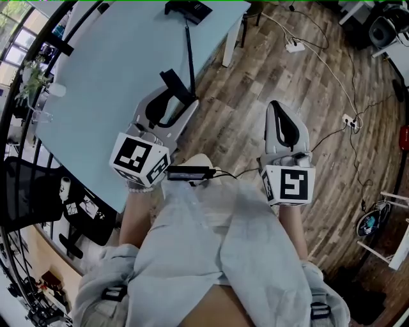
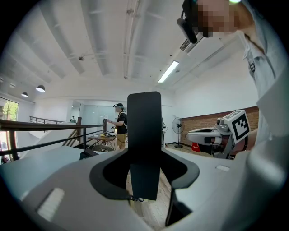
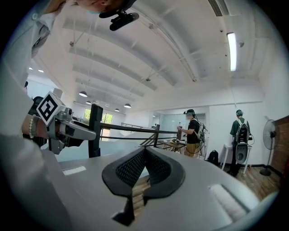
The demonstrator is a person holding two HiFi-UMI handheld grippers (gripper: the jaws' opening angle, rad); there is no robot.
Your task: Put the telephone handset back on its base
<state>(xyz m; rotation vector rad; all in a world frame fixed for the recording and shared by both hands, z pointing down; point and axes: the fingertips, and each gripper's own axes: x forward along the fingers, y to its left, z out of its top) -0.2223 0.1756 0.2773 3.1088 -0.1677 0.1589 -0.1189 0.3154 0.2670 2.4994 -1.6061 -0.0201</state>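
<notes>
The left gripper [image 1: 172,82] and right gripper [image 1: 276,105] are both closed on nothing. What looks like the telephone [image 1: 189,9] sits at the tabletop's [image 1: 108,76] far edge, well apart from them. Reaching across with the jaws unopened could push it off that edge.

Pale blue table [image 1: 96,96], black telephone base [image 1: 188,11] at its far edge

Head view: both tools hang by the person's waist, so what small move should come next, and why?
Probably reach the left tool forward over the table toward the dark device at its far end, likely the telephone, though it is too small to be sure. Both tools show jaws together on nothing, and the right tool hangs over the floor, away from the table.
</notes>
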